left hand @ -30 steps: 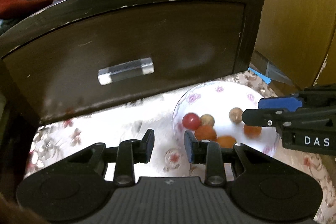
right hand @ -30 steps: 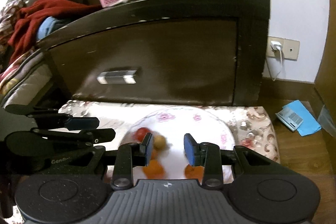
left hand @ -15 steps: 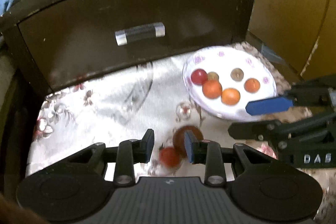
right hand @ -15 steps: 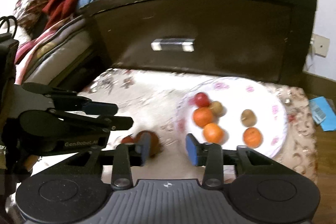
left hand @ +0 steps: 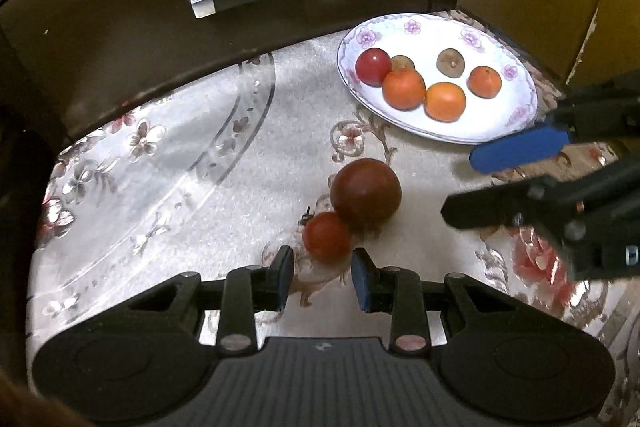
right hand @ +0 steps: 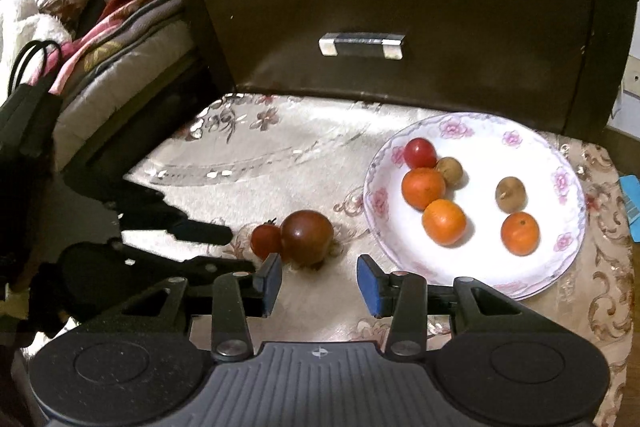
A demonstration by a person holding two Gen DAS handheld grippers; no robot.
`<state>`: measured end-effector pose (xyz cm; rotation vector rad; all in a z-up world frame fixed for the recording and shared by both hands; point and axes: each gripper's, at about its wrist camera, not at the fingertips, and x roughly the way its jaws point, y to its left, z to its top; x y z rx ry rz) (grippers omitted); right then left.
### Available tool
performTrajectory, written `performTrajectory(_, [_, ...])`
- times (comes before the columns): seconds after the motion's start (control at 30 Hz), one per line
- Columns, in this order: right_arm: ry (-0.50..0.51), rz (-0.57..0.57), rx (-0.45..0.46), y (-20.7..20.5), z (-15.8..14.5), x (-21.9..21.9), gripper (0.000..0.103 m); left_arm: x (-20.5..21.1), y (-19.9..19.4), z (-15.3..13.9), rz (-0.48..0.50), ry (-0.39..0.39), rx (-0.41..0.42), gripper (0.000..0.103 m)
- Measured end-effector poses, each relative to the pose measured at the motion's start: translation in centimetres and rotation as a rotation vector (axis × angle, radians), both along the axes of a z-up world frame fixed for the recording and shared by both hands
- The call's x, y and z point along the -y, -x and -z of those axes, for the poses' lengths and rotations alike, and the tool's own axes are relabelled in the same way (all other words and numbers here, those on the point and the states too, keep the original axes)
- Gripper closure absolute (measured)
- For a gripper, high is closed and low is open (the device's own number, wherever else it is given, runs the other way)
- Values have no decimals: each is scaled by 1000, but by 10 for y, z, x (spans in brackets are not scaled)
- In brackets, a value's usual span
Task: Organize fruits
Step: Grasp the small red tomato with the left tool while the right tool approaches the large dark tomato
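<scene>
Left gripper fingers parted, empty, small red tomato just ahead at lower centre. Right gripper just opened wider, empty, near large dark-red tomato. Both tomatoes touch on the floral-cloth worktop; flower-rimmed white plate of fruit sits right.

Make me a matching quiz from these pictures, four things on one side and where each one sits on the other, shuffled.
Things:
1. big dark red fruit
2. small red tomato
3. three orange fruits
4. clear handle

Places:
A. on the flowered plate
B. on the dark drawer front
C. on the cloth, ahead of the right gripper, touching a smaller fruit
D. on the cloth, just ahead of the left gripper

Pairs: 1-C, 2-D, 3-A, 4-B
</scene>
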<state>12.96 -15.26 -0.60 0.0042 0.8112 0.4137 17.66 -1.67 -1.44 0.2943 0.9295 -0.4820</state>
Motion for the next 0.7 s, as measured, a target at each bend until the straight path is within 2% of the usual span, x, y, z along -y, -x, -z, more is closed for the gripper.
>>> performTrajectory(0.17, [0,-2,-13,-3,4,0,67,7,-5,8,12,-5,-4,63])
performTrajectory(0.47, [0,-4,-27,-9,10,-1,67,10,-2,6,13,-30,59,65])
performTrajectory(0.7, [-7,-8,-30,-16,15,-3,67,1,4,6,22,-21,48,67])
